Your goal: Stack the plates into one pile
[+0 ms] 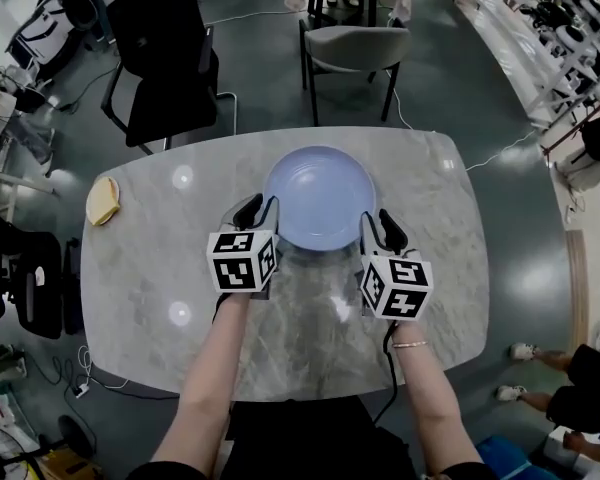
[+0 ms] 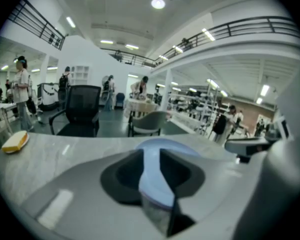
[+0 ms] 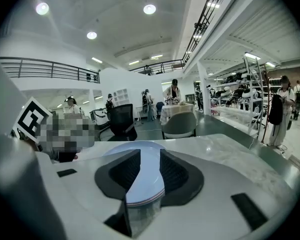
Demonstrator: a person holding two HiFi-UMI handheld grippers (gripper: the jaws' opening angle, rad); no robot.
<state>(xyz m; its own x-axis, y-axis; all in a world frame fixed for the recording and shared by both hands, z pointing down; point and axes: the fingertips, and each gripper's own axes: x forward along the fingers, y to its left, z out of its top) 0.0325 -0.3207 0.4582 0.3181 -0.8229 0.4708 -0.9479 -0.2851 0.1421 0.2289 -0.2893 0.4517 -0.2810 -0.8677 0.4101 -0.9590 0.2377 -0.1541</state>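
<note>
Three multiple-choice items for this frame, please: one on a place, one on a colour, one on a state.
1. Where does the yellow object lie?
A) on the floor
B) near the table's left edge
C) on a chair

2. What colour is the plate?
A) light blue
B) red
C) black

3. What stands between the left gripper's tongs?
A) nothing
B) the yellow object
C) the plate's rim

Answers:
1 B: it lies far left on the table, apart from the plate.
2 A: the head view shows pale blue.
3 C: the left gripper view shows the rim in the gap.
</note>
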